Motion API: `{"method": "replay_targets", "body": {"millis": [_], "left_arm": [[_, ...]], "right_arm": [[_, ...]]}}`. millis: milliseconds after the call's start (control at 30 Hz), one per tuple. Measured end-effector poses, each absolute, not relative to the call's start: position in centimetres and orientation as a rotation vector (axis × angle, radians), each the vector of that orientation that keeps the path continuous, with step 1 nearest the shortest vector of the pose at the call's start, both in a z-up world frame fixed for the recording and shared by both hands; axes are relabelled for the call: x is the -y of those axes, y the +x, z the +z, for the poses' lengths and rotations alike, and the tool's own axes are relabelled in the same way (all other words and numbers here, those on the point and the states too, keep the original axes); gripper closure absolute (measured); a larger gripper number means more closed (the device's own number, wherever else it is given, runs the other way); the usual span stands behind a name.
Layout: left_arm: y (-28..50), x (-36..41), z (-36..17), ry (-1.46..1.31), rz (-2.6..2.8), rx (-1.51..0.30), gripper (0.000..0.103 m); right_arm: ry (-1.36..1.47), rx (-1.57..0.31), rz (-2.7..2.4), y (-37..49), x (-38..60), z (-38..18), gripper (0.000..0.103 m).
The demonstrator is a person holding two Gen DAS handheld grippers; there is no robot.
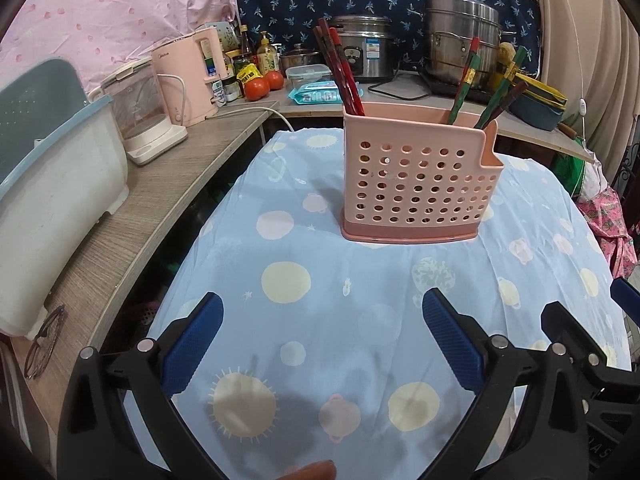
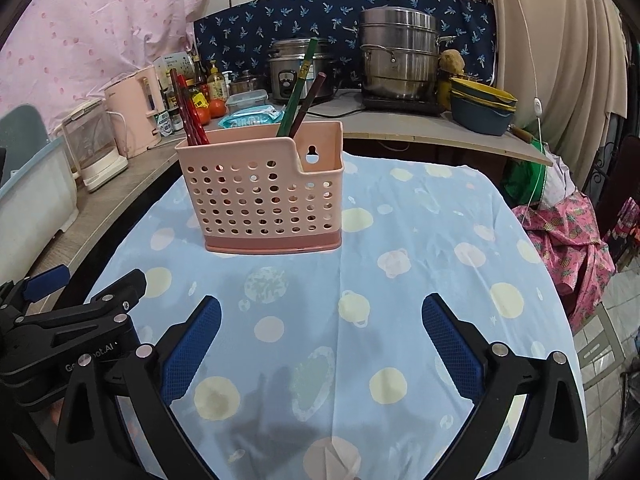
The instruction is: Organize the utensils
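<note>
Both pairs of jaws stand wide apart with nothing between them: the left gripper (image 1: 322,320) and the right gripper (image 2: 321,322) each hang over bare blue tablecloth (image 1: 320,280), blue pads facing inward across an empty gap. The pink perforated utensil holder (image 1: 418,184) stands upright on the cloth, at about one o'clock from the left gripper and at about eleven o'clock from the right one, well apart from both. From the left wrist, dark red chopsticks (image 1: 340,72) lean out of the holder's left end and green-and-red ones (image 1: 496,88) out of its right end. From the right wrist the red chopsticks (image 2: 191,114) again stand at the left, and a green stick (image 2: 298,88) with a dark one beside it rises near the notched corner, whose keyhole slot shows only here. The left wrist alone shows a pair of glasses (image 1: 44,340) on the wooden counter at nine o'clock and a fingertip at the bottom edge. The right wrist alone shows stacked yellow and blue bowls (image 2: 482,108) at two o'clock, and the left gripper's black frame at eight o'clock.
</note>
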State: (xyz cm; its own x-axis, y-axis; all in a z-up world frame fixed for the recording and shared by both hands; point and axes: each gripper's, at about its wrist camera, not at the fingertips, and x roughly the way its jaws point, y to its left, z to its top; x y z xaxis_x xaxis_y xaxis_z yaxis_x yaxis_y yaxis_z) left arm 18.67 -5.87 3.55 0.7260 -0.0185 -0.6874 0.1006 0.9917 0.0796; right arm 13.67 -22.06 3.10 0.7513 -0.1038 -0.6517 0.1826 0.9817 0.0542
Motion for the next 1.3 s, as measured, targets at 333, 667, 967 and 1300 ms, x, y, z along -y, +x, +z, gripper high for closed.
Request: {"method": "replay_targets", "body": {"millis": [333, 667, 967, 1300], "left_arm": [[18.7, 5.5, 3.1, 0.104, -0.047, -0.768, 0.008], [18.5, 5.5, 2.7, 0.11, -0.046, -0.777, 0.008], [18.4, 5.7, 2.5, 0.117, -0.053, -0.776, 0.008], [18.5, 5.4, 2.3, 0.115, -0.049, -0.784, 0.008]], "right_arm": [[0.126, -0.714, -0.157, 13.4, 22.1, 2.6, 0.006], [0.132, -0.723, -0.158, 13.2, 22.1, 2.3, 0.006], [0.138, -0.73, -0.163, 13.1, 21.9, 1.9, 0.006], [0.141, -0.733, -0.165, 13.1, 21.8, 1.8, 0.006]]}}
